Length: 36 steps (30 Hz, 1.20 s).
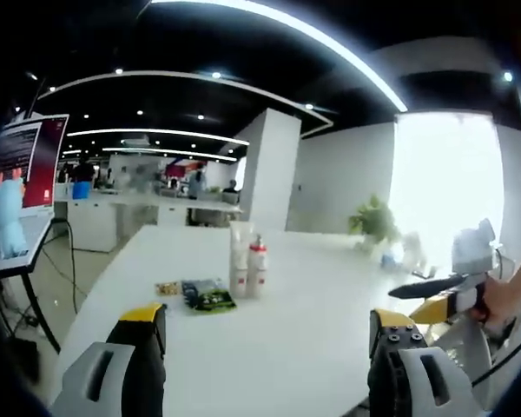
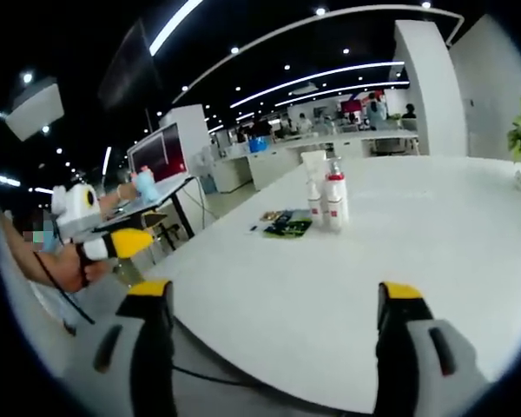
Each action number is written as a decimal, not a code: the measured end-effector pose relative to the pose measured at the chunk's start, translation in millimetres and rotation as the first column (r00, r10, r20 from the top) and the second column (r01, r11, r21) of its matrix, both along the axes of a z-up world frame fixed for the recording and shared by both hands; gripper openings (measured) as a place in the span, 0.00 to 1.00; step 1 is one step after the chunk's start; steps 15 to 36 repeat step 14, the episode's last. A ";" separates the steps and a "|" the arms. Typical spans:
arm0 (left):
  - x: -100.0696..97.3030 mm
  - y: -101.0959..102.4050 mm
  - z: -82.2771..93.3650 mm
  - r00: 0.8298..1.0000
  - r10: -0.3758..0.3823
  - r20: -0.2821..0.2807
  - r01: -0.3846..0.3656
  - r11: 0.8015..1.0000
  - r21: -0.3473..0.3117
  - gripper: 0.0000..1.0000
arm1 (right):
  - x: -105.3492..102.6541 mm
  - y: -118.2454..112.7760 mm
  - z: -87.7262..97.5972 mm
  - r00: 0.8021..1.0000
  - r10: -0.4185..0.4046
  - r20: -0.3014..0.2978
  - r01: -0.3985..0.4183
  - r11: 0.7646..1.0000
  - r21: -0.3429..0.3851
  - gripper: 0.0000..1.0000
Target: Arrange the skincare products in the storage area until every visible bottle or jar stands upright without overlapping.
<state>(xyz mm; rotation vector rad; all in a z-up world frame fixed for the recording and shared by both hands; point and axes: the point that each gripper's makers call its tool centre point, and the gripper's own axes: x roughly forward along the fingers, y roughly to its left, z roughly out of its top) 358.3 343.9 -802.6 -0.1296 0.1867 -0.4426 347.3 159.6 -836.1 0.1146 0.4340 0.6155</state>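
Left gripper view: bottles (image 1: 248, 268) small, labels unreadable; tools spread.

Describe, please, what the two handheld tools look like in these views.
Each tool has two grey jaws with black inner faces and yellow tips. The left tool and right tool look alike. Seen from the side, the right tool shows a yellow-and-black body with a white top; a thin dark cable trails nearby.

Each gripper (image 1: 269, 326) (image 2: 278, 300) is pale grey with black jaws (yellow tips).
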 end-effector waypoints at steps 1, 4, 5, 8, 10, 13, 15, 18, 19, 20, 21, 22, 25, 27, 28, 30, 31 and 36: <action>0.1 -0.3 -0.4 1.000 0.000 -0.002 0.000 1.000 -0.001 1.00 | 0.3 -0.7 -0.2 1.000 -0.003 0.000 0.003 1.000 -0.001 0.99; -0.2 -2.3 -1.0 1.000 -0.006 -0.004 0.006 1.000 0.004 1.00 | 0.7 -2.6 -0.1 1.000 -0.009 0.002 0.009 1.000 -0.002 0.99; -0.4 -2.6 -1.3 1.000 -0.007 -0.004 0.007 1.000 0.006 1.00 | 0.8 -3.0 -0.2 1.000 -0.010 0.002 0.010 1.000 -0.003 0.99; -0.4 -2.7 -1.4 1.000 -0.006 -0.005 0.006 1.000 0.007 1.00 | 0.5 -3.3 -0.1 1.000 -0.011 0.002 0.011 1.000 -0.002 0.98; -0.5 -3.0 -2.0 1.000 -0.006 -0.009 0.006 1.000 0.009 1.00 | 0.1 -3.4 -0.5 1.000 -0.009 0.001 0.009 1.000 -0.005 0.98; -0.7 -3.2 -3.5 1.000 -0.007 -0.013 0.008 1.000 0.016 1.00 | -0.2 -3.1 -0.7 1.000 -0.007 0.001 0.007 1.000 -0.007 0.97; -0.9 -3.5 -4.4 1.000 -0.008 -0.017 0.009 1.000 0.021 1.00 | -0.4 -3.2 -1.1 1.000 -0.007 0.000 0.007 1.000 -0.009 0.97; -0.9 -3.5 -4.4 1.000 -0.008 -0.017 0.009 1.000 0.021 1.00 | -0.4 -3.2 -1.1 1.000 -0.007 0.000 0.007 1.000 -0.009 0.97; -0.9 -3.5 -4.4 1.000 -0.008 -0.017 0.009 1.000 0.021 1.00 | -0.4 -3.2 -1.1 1.000 -0.007 0.000 0.007 1.000 -0.009 0.97; -0.9 -3.5 -4.4 1.000 -0.008 -0.017 0.009 1.000 0.021 1.00 | -0.4 -3.2 -1.1 1.000 -0.007 0.000 0.007 1.000 -0.009 0.97; -0.9 -3.5 -4.4 1.000 -0.008 -0.017 0.009 1.000 0.021 1.00 | -0.4 -3.2 -1.1 1.000 -0.007 0.000 0.007 1.000 -0.009 0.97; -0.9 -3.5 -4.4 1.000 -0.008 -0.017 0.009 1.000 0.021 1.00 | -0.4 -3.2 -1.1 1.000 -0.007 0.000 0.007 1.000 -0.009 0.97; -0.9 -3.5 -4.4 1.000 -0.008 -0.017 0.009 1.000 0.021 1.00 | -0.4 -3.2 -1.1 1.000 -0.007 0.000 0.007 1.000 -0.009 0.97; -0.9 -3.5 -4.4 1.000 -0.008 -0.017 0.009 1.000 0.021 1.00 | -0.4 -3.2 -1.1 1.000 -0.007 0.000 0.007 1.000 -0.009 0.97; -0.9 -3.5 -4.4 1.000 -0.008 -0.017 0.009 1.000 0.021 1.00 | -0.4 -3.2 -1.1 1.000 -0.007 0.000 0.007 1.000 -0.009 0.97; -0.9 -3.5 -4.4 1.000 -0.008 -0.017 0.009 1.000 0.021 1.00 | -0.4 -3.2 -1.1 1.000 -0.007 0.000 0.007 1.000 -0.009 0.97; -0.9 -3.5 -4.4 1.000 -0.008 -0.017 0.009 1.000 0.021 1.00 | -0.4 -3.2 -1.1 1.000 -0.007 0.000 0.007 1.000 -0.009 0.97; -0.9 -3.5 -4.4 1.000 -0.008 -0.017 0.009 1.000 0.021 1.00 | -0.4 -3.2 -1.1 1.000 -0.007 0.000 0.007 1.000 -0.009 0.97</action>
